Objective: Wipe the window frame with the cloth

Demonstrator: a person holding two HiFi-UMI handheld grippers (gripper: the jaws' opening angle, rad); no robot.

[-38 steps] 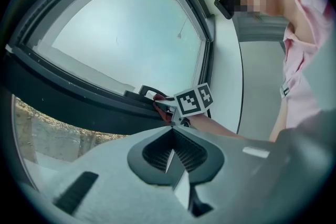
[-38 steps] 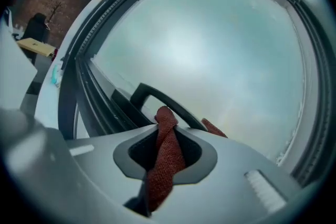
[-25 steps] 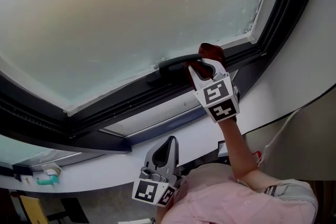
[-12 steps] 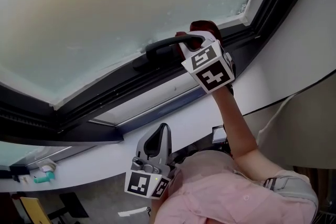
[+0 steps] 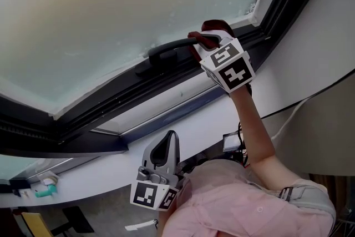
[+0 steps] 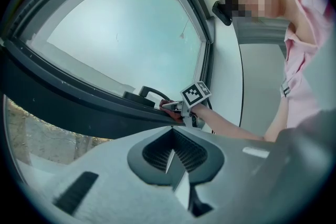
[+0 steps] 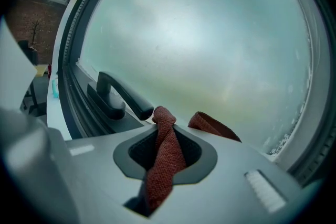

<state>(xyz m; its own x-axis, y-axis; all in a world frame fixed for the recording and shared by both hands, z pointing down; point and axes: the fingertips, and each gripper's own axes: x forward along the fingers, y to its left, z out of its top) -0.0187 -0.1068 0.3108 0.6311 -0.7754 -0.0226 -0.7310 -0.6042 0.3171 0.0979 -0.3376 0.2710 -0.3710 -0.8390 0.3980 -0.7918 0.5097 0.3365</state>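
Red cloth (image 7: 164,157), one, in right gripper (image 5: 204,40), one black handle (image 7: 123,93)

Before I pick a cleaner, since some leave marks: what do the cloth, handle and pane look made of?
Cloth: reddish-brown textile, coarse knit or weave visible. Handle: black, smooth satin sheen; plastic or coated metal, can't tell which. Pane: glass, apparently frosted or fogged; light passes, no clear view through.

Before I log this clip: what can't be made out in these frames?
- Head view: whether the cloth touches the window frame; the right tongs cover the contact.
- Head view: teal item at lower left, too small to identify.
- Right gripper view: the cloth's lower end, hidden inside the tongs' body.
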